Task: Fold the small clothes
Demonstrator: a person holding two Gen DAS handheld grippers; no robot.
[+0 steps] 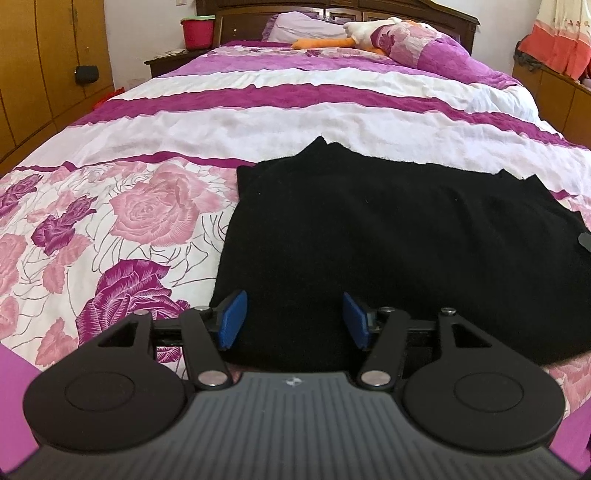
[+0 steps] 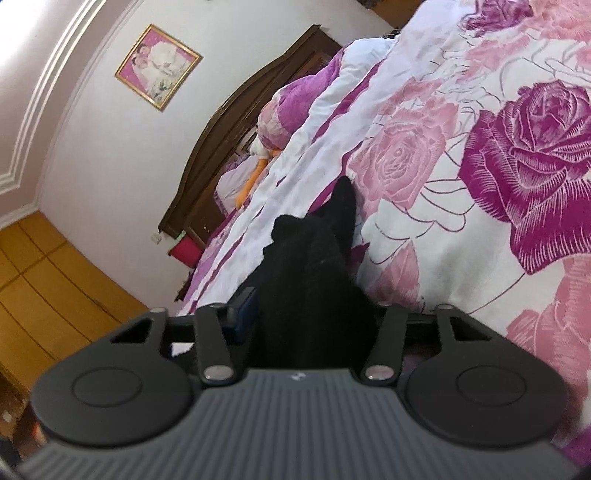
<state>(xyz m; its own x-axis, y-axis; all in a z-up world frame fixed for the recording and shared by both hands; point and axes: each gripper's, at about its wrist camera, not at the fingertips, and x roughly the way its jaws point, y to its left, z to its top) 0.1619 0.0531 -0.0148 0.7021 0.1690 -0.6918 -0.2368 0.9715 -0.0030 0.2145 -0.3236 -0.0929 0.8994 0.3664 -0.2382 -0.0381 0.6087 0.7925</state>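
A black garment (image 1: 399,236) lies spread flat on the floral bedspread (image 1: 122,221). My left gripper (image 1: 295,319) is open, its blue pads (image 1: 232,317) on either side of the garment's near edge, low over the bed. In the right wrist view, which is rolled sideways, black cloth (image 2: 314,266) fills the space between the fingers of my right gripper (image 2: 310,317). One blue pad (image 2: 245,314) shows at the left; the other is hidden by the cloth. The cloth looks bunched and lifted off the bedspread (image 2: 480,166).
A pillow (image 1: 417,44) and a plush duck (image 1: 354,35) lie at the head of the bed by the dark wooden headboard (image 1: 458,18). A red bucket (image 1: 197,31) stands on a nightstand at the left. Wooden wardrobes (image 1: 37,66) line the left wall.
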